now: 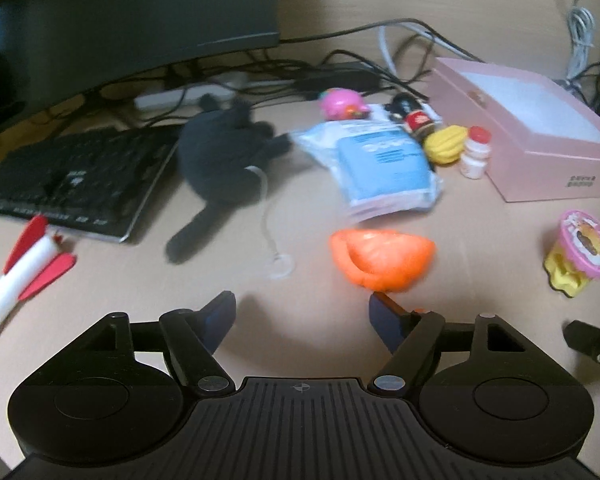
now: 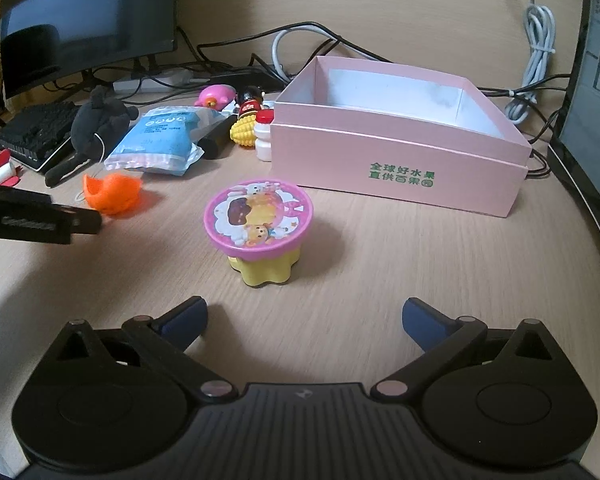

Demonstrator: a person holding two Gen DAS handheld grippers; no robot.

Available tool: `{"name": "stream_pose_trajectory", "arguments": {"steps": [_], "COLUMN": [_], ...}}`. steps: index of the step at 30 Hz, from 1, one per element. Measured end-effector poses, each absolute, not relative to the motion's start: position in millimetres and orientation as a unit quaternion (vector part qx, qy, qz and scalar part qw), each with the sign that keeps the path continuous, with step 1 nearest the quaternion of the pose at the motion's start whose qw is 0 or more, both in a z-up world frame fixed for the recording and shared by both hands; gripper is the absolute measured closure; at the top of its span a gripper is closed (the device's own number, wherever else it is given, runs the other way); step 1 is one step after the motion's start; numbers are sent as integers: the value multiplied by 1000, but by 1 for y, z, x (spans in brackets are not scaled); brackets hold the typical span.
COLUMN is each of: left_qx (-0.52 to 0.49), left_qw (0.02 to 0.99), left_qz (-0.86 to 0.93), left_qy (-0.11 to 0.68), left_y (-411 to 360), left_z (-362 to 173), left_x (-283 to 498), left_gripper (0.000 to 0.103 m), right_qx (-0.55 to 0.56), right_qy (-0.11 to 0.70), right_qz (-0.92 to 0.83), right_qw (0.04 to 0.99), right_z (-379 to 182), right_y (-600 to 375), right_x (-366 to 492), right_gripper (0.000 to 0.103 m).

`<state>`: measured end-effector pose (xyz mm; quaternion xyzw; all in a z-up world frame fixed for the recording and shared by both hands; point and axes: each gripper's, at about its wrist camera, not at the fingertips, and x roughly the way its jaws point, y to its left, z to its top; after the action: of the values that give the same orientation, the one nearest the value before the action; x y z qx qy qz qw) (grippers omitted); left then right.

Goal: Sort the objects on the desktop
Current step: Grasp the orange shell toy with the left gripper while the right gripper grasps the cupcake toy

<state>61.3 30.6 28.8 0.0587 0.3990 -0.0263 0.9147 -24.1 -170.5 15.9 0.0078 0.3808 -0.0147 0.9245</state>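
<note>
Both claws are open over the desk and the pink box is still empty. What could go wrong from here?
1. The right claw faces the yellow cup with pink lid; the lid overhangs the narrower base, so a grip on the lid may tip it.
2. The left claw is near the orange toy, whose rounded shape may slip out.
3. The pink box has tall walls; a low carry could hit the rim.
</note>
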Motion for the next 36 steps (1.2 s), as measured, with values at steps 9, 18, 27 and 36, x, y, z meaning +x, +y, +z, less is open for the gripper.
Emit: {"name": "stream_pose_trajectory", "arguments": {"steps": [9, 18, 27, 36], "left_qx": [60, 92, 67, 61], "left_qw": [920, 913, 906, 899], "left_qz": [-115, -116, -131, -121], "left_qy": [369, 379, 398, 418], "left_y": [14, -5, 5, 19], "left_z": [36, 27, 39, 39], "left_x": [65, 77, 28, -6], "left_gripper": [22, 42, 42, 42], "right_qx": [9, 9, -32, -33], "right_qy": [373, 372, 359, 352], "right_qz": [-19, -20, -12, 18], "right_qw": [928, 928, 933, 935], "right_z": [15, 15, 22, 36], "right_y": [-169, -169, -160, -146], "right_x": [-27, -27, -27, 9], "right_gripper": [0, 0, 0, 19]}}
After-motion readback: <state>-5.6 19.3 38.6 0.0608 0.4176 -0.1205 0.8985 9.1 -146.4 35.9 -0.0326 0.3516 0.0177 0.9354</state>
